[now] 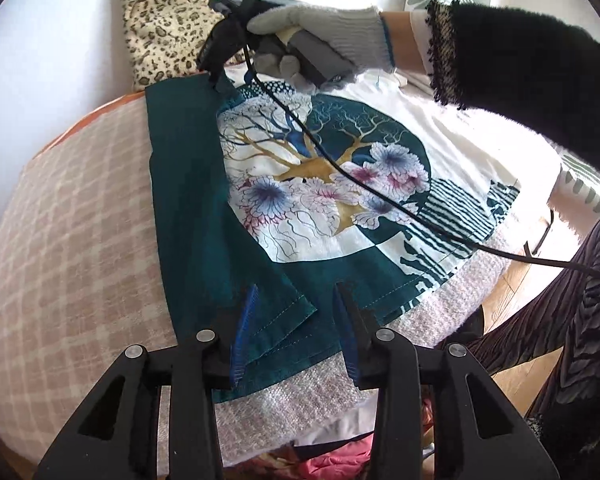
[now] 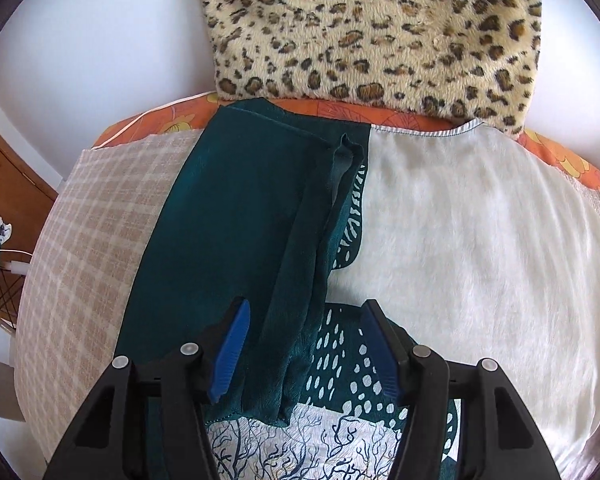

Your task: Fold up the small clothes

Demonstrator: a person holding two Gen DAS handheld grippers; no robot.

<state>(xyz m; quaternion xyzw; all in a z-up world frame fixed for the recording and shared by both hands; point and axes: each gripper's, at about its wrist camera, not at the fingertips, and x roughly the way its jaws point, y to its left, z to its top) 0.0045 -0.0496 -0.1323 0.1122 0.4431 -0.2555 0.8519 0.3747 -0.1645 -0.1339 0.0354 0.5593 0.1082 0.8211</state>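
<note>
- A checked beige blanket (image 1: 72, 216) covers the bed, with a leopard-print cushion (image 2: 380, 28) against the white wall.
- The teal printed garment (image 1: 300, 184) lies flat, its long axis running lower centre to upper left in the left view.
- Left gripper (image 1: 296, 320) and right gripper (image 2: 306, 344) both stand open over its folded teal edge, gripping nothing.
- Only the left view shows the gloved hand (image 1: 320, 36) and wooden floor (image 1: 516, 280).

no readable text, labels, brand marks, numbers or signs in either view; the printed garment (image 1: 324, 168) across the centre of the left wrist frame carries only pictures (branching tree, flowers, stripes, dots), no lettering; leopard-print cushion (image 2: 376, 28) at the top of the right wrist frame is pattern only; the small green light on the device at upper centre of the left wrist frame has no legible marking beside it
</note>
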